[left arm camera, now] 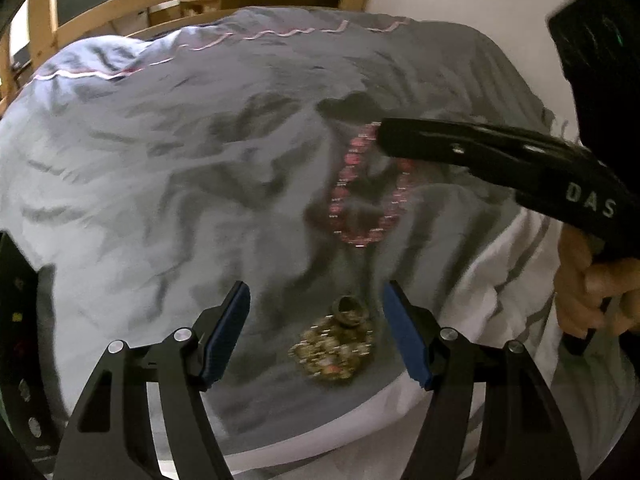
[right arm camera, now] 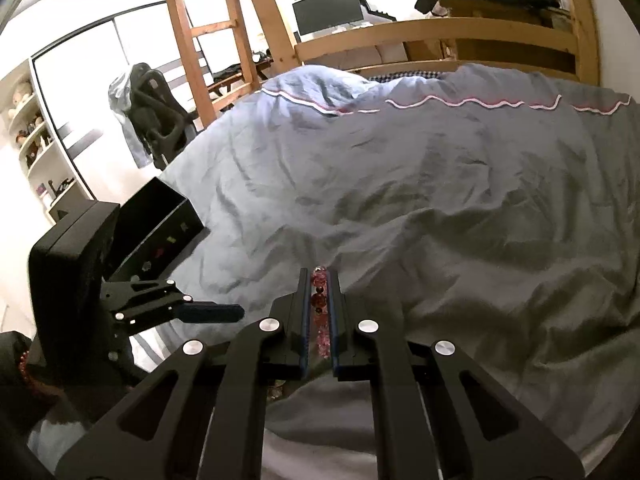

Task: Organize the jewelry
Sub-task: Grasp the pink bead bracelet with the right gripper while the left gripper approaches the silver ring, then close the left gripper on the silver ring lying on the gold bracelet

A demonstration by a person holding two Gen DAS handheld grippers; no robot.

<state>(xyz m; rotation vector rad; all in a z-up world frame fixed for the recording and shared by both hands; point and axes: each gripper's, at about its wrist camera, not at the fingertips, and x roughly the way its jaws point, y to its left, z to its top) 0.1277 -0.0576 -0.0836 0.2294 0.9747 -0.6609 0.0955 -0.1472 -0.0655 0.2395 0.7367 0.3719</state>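
A pink bead bracelet (left arm camera: 352, 184) hangs as a loop from my right gripper (left arm camera: 386, 136), above the grey bed cover (left arm camera: 160, 184). In the right wrist view the right gripper (right arm camera: 319, 276) is shut on the pink beads (right arm camera: 320, 308), which sit between its pads. My left gripper (left arm camera: 316, 300) is open and empty, low over a pile of gold jewelry (left arm camera: 332, 350) with a dark ring (left arm camera: 350, 312) on top, lying on the cover between its fingers. The left gripper also shows at the left of the right wrist view (right arm camera: 224, 313).
A black open box (right arm camera: 160, 228) stands on the bed's left edge, and also shows in the left wrist view (left arm camera: 20, 340). A wooden bed frame (right arm camera: 460, 36), a ladder (right arm camera: 200, 40) and a desk chair (right arm camera: 156, 116) lie beyond. White fabric (left arm camera: 500, 288) lies near the cover's front edge.
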